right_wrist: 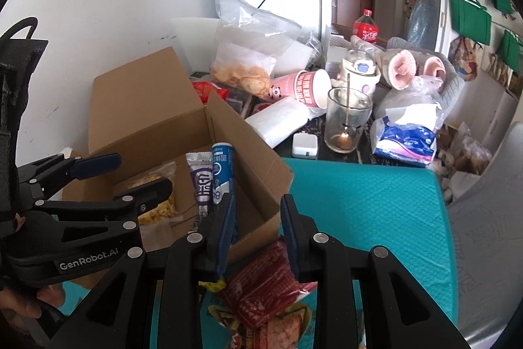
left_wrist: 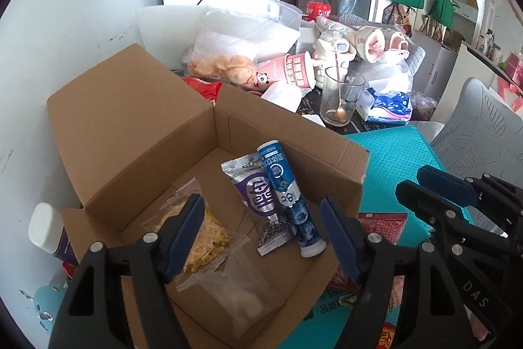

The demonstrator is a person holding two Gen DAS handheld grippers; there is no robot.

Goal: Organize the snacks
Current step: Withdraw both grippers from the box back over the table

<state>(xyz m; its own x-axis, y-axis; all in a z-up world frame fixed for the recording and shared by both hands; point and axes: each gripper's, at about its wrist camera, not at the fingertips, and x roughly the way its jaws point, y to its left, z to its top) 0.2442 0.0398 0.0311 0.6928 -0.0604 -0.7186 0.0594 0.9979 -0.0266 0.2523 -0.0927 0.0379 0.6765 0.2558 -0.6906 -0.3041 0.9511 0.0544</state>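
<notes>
Snacks sit in the cardboard box (left_wrist: pixel 130 133) while both your grippers hover at its near edge.

Inside the box, the blue tube (left_wrist: pixel 289 198) leans against the right wall, with the silver-and-purple packet (left_wrist: pixel 258 198) touching it on its left; the clear bag of yellow chips (left_wrist: pixel 209 237) lies left of those and another clear bag (left_wrist: pixel 238 300) lies nearest you. Your left gripper (left_wrist: pixel 261 237) stands above the box's near part with its jaws spread wide and nothing between them. Your right gripper (right_wrist: pixel 258 234) is just outside the box's right wall, jaws narrowed but gapped, no pad pressing anything; the red snack packet (right_wrist: pixel 264 280) lies below it on the teal mat (right_wrist: pixel 359 201). Beyond the box's far side stands a glass with a spoon (right_wrist: pixel 348 123).
</notes>
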